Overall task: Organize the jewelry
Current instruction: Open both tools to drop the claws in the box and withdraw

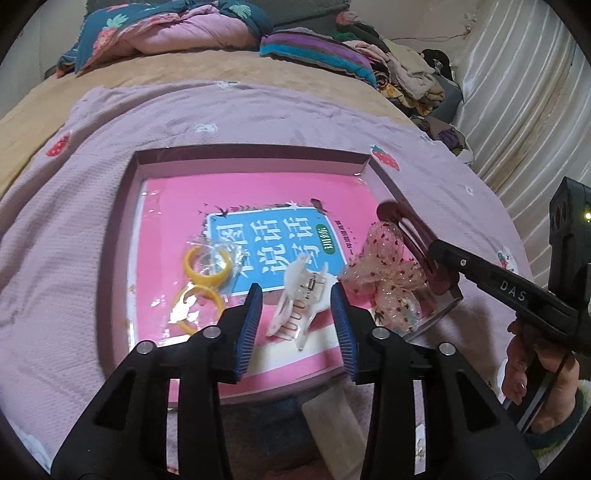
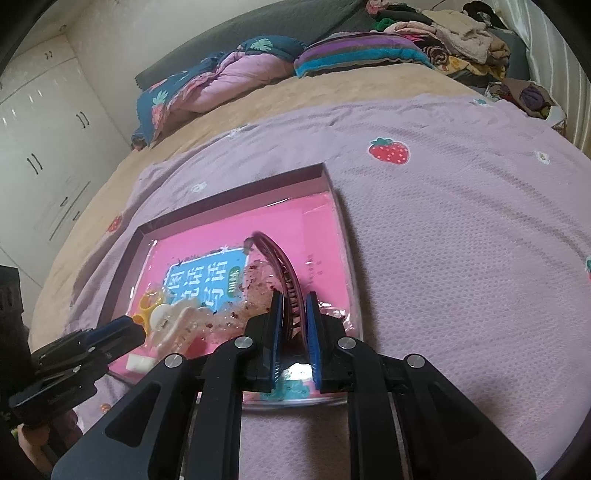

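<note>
A shallow purple tray (image 1: 251, 157) with a pink book in it lies on the pink bedspread. In it are two yellow bangles (image 1: 208, 264) in clear wrap, a white claw clip (image 1: 301, 301) and a sheer red-dotted bow (image 1: 391, 273). My left gripper (image 1: 297, 314) is open, its blue fingers either side of the white claw clip. My right gripper (image 2: 293, 325) is shut on a dark red comb clip (image 2: 275, 258), which is joined to the bow, over the tray's right side (image 2: 332, 192). It also shows in the left wrist view (image 1: 443, 258).
A tan blanket (image 1: 147, 74), folded quilts (image 1: 166, 29) and piled clothes (image 1: 406, 74) lie beyond the tray. A white curtain (image 1: 517, 110) hangs at the right. White cupboards (image 2: 44, 147) stand at the left in the right wrist view.
</note>
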Demonstrator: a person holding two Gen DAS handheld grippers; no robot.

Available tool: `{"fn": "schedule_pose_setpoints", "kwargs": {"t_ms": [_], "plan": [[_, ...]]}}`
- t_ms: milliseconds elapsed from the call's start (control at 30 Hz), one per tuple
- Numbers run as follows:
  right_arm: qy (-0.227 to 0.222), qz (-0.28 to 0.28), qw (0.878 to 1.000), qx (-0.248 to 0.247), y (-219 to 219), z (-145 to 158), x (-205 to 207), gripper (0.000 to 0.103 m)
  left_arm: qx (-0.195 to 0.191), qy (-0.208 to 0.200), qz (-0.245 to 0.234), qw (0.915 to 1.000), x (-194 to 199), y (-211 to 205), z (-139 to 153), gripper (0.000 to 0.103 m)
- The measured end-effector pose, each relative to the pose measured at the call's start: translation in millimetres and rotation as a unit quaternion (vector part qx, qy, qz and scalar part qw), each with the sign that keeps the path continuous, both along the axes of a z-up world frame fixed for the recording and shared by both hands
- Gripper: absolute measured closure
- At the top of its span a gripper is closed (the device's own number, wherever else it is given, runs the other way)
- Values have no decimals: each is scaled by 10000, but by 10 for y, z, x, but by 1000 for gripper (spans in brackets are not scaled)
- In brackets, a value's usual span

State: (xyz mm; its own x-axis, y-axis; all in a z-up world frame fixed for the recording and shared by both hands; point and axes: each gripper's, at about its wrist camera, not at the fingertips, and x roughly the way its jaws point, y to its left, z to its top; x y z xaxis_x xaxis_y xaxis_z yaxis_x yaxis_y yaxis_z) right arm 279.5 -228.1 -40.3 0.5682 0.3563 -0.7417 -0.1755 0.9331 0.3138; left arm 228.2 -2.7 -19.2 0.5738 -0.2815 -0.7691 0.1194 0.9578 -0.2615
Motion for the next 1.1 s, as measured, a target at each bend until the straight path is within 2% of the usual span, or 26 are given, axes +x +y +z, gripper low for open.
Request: {"fn": "schedule_pose_setpoints", "kwargs": {"t_ms": [167,267,400,600,700,767,1100], "plan": [[-96,111,9999,-15,7,97,-112,84,27,-43,83,10000,-89,60,78,67],[-200,154,9997,-11,-18,195,-216,76,45,-87,123,9999,-155,88,136,60],[-319,195,9993,40,-76,328,-378,65,29,-154,186,9997,-258,141,219,55],[-547,203,9983,72,-156,530,-608,41,42,-321,371,9988,-423,232,391,34],[-670,226,9975,77,-180,635,-715,33,63,-408,471,9980,-509,273,477,23],[-750,244,9968,89,-194,705,-784,31,103,-474,580,9971,-571,304,546,10],[-1014,270,9943,191,-256,981,-1042,24,141,-694,800,9943,-817,395,753,9]]}}
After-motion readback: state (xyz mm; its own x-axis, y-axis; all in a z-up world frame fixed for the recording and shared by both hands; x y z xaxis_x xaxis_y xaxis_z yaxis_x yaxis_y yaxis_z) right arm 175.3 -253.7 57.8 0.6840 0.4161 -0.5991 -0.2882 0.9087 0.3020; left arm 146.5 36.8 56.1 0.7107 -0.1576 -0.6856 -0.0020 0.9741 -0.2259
